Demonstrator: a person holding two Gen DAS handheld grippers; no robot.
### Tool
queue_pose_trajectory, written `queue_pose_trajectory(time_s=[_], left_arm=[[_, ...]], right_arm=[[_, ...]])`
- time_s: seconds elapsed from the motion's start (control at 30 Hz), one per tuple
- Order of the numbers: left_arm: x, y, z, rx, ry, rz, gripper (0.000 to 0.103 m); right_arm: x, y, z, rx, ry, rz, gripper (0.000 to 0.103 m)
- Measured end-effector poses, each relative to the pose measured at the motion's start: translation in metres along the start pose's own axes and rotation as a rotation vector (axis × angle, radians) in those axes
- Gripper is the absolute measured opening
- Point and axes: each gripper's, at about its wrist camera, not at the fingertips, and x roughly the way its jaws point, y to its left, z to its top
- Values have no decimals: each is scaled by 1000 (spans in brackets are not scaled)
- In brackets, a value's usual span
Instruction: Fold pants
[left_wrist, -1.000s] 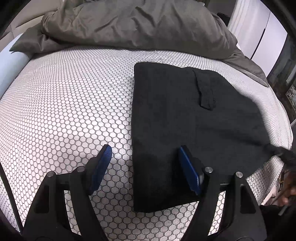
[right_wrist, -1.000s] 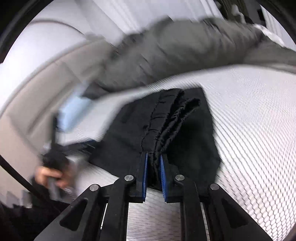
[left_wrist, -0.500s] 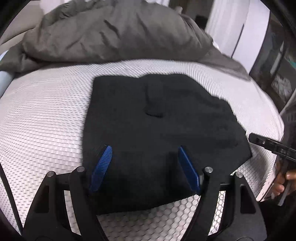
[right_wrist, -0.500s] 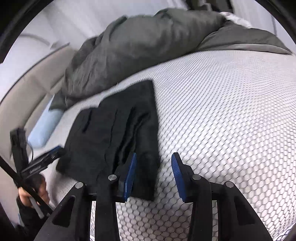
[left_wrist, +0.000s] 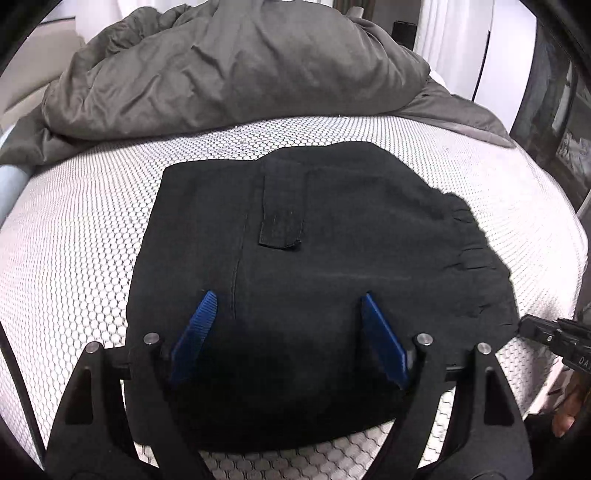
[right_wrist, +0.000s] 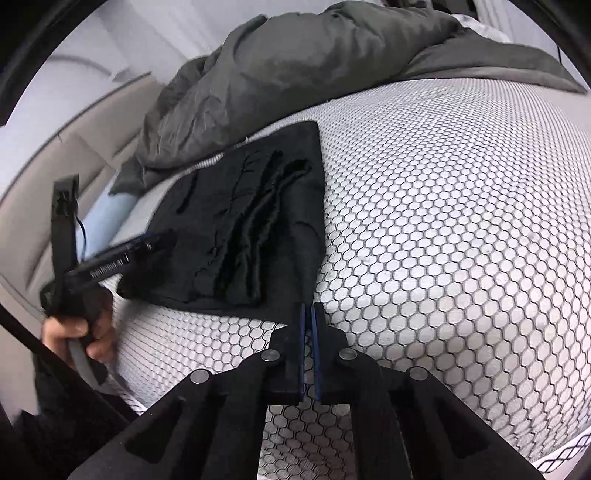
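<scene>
The black pants (left_wrist: 317, 266) lie folded in a compact rectangle on the white honeycomb-patterned bed (left_wrist: 74, 236), pocket flap up, gathered waistband at the right. My left gripper (left_wrist: 288, 306) is open, its blue fingers spread above the near part of the pants, holding nothing. In the right wrist view the pants (right_wrist: 251, 221) lie left of centre. My right gripper (right_wrist: 307, 310) is shut and empty, its tips at the near right corner of the pants. Whether it touches the cloth I cannot tell.
A crumpled grey duvet (left_wrist: 229, 70) is heaped at the back of the bed. A light blue pillow (right_wrist: 107, 218) lies by the beige headboard. The bed's edge runs close on the right in the left wrist view, with dark furniture (left_wrist: 554, 103) beyond.
My right gripper let go of the waistband, opened, drew back and shut empty. My left gripper moved from the pants' left edge to over their middle.
</scene>
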Motion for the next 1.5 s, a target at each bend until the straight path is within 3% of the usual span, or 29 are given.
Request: queue_pose_trajectory(time_s=[0.07, 0.13, 0.2, 0.33, 0.37, 0.43, 0.53, 0.6, 0.67, 0.73, 0.87, 1.0, 1.1, 1.17, 1.2, 1.27, 1.3, 1.43, 1.5], left_arm=[[-19, -1, -1, -37, -33, -77, 78], [-32, -10, 0, -28, -78, -132, 78], [-30, -23, -1, 20, -83, -135, 78], [0, -53, -9, 110, 16, -125, 78], [8, -62, -12, 142, 32, -108, 78], [16, -77, -18, 212, 20, -26, 80], [16, -87, -20, 250, 17, 15, 80], [11, -83, -18, 231, 36, -34, 80], [-5, -67, -9, 179, 30, -140, 80], [-25, -49, 3, 142, -28, -168, 80], [-42, 11, 37, 79, -134, -62, 87], [0, 76, 72, -74, -26, 39, 87], [24, 104, 81, -153, 10, 34, 77], [41, 116, 85, -191, 17, 33, 64], [48, 118, 85, -192, 27, 24, 59], [61, 122, 82, -210, 59, -32, 39], [65, 124, 81, -221, 67, -60, 35], [74, 127, 83, -223, 59, -61, 34], [85, 133, 85, -256, 76, -77, 39]], right_arm=[[-9, -4, 2, 27, -29, 18, 25], [-19, -11, 1, 65, -68, 25, 32], [-19, -14, 2, 93, -80, 43, 34], [4, -9, 10, 91, -29, 33, 32], [10, -5, 9, 61, -1, 6, 27], [16, 6, 7, -18, 19, -66, 27], [5, 10, 6, -29, -18, -71, 28], [-9, 6, 9, 13, -82, -67, 36], [-18, 6, 15, 33, -143, -68, 47], [-20, 11, 28, 18, -164, -49, 50], [-8, 24, 61, -20, -145, -32, 58], [27, 36, 102, -4, -75, 69, 58], [70, 48, 131, -16, -21, 3, 58], [88, 46, 135, -11, 5, -45, 57], [94, 43, 133, -9, 13, -48, 53], [100, 40, 130, -30, 19, -61, 38], [99, 41, 129, -41, 16, -55, 37], [95, 58, 133, -125, -37, -80, 33], [106, 56, 134, -122, -18, -100, 33]])
